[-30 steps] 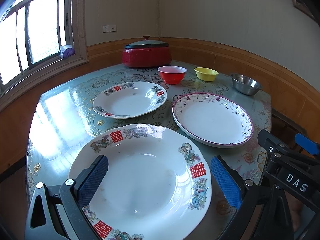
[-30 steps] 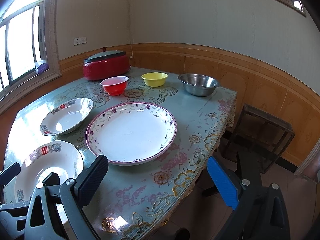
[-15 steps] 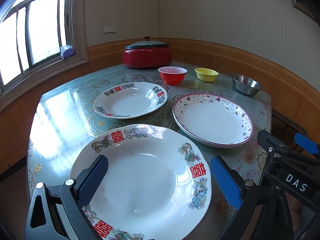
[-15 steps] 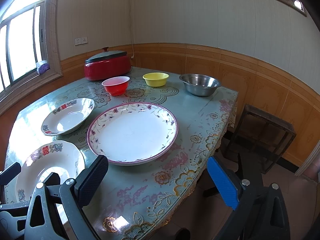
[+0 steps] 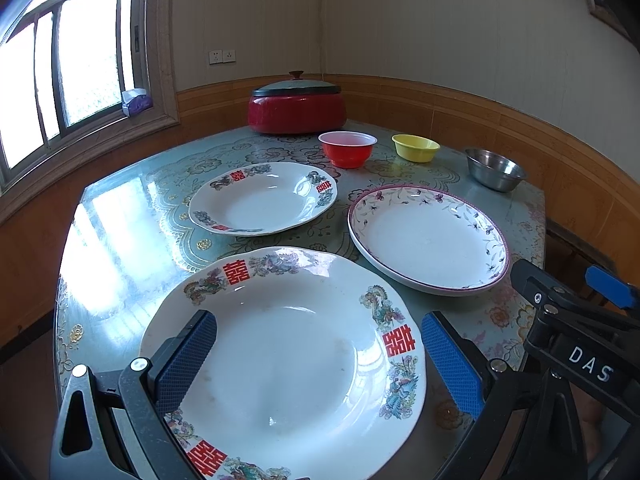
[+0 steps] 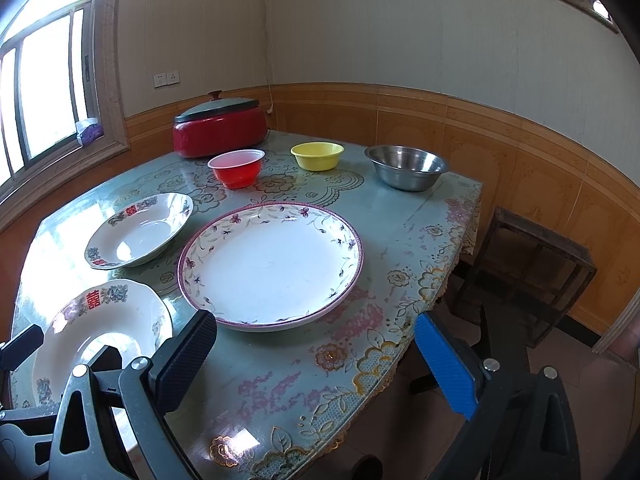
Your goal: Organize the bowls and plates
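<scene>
My left gripper [image 5: 318,354] is open and hovers over a large white plate with red characters [image 5: 288,356] at the table's near edge. A smaller matching deep plate [image 5: 262,198] lies behind it. A purple-rimmed floral plate [image 5: 428,238] lies to the right. A red bowl [image 5: 347,149], a yellow bowl [image 5: 416,148] and a steel bowl [image 5: 495,169] stand in a row at the back. My right gripper [image 6: 316,354] is open and empty above the table's near right edge, just in front of the floral plate [image 6: 272,264].
A red lidded pot [image 5: 297,106] stands at the back of the table [image 6: 412,232]. A wooden stool [image 6: 528,268] stands on the floor to the right. A window is on the left.
Both grippers have drifted slightly; the views shifted a little. Nothing on the table has moved.
</scene>
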Tool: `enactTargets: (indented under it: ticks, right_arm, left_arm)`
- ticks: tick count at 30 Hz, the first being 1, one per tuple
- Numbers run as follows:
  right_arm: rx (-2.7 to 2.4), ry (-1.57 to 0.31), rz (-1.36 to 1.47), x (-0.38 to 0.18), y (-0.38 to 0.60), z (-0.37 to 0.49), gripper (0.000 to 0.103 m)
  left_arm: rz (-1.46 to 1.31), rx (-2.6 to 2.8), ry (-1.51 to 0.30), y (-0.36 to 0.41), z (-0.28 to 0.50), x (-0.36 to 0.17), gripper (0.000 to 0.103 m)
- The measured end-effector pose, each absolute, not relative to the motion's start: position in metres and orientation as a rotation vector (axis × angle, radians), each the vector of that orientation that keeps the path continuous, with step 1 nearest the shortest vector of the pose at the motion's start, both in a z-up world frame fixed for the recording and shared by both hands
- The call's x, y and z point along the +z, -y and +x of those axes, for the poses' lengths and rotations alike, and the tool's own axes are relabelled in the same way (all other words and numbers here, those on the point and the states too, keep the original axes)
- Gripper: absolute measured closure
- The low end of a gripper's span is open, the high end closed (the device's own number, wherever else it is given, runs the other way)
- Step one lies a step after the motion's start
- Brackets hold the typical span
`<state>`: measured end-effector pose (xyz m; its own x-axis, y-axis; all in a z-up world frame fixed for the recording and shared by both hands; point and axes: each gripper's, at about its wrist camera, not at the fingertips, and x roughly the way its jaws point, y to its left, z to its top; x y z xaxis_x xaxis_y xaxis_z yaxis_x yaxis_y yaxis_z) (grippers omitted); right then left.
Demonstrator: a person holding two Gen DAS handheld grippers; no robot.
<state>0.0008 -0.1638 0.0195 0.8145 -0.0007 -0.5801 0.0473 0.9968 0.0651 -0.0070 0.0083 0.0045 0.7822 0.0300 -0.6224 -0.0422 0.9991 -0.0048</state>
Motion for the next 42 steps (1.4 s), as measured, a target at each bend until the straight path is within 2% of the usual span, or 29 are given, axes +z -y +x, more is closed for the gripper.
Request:
enactTargets:
  ticks: [20,26,31,33,35,40,42]
  right_arm:
    - [0.117,-0.659,0.095,0.013,0.170,0.022,0.002]
    - [0.287,-0.709,0.115,0.011,0.187,0.055,0.002]
    - [0.402,-0.723,0.120,0.017,0.215,0.103,0.002]
    - [0.437,-0.747,0.096,0.016,0.223,0.128,0.011]
    - [0.472,-0.777,0.070,0.013,0.230,0.153,0.014]
    - [0.567,-0.845,0.002,0.002,0.238,0.204,0.039]
    - [0.612,-0.875,-0.022,-0.004,0.238,0.222,0.053]
  left_arm:
    - [-0.017,0.069,-0.699,-0.007,0.000,-0.002,0.000]
    - [-0.045,0.063,-0.713,-0.008,0.008,-0.005,0.000]
    - [-0.182,0.008,-0.706,-0.013,0.021,0.000,0.000]
    - [-0.224,0.017,-0.715,-0.009,0.031,0.003,0.000]
    - [-0.235,0.048,-0.715,-0.003,0.041,0.007,0.000]
    - [-0.244,0.100,-0.707,0.020,0.068,0.017,0.000]
    - [-0.271,0.109,-0.722,0.026,0.078,0.017,0.000]
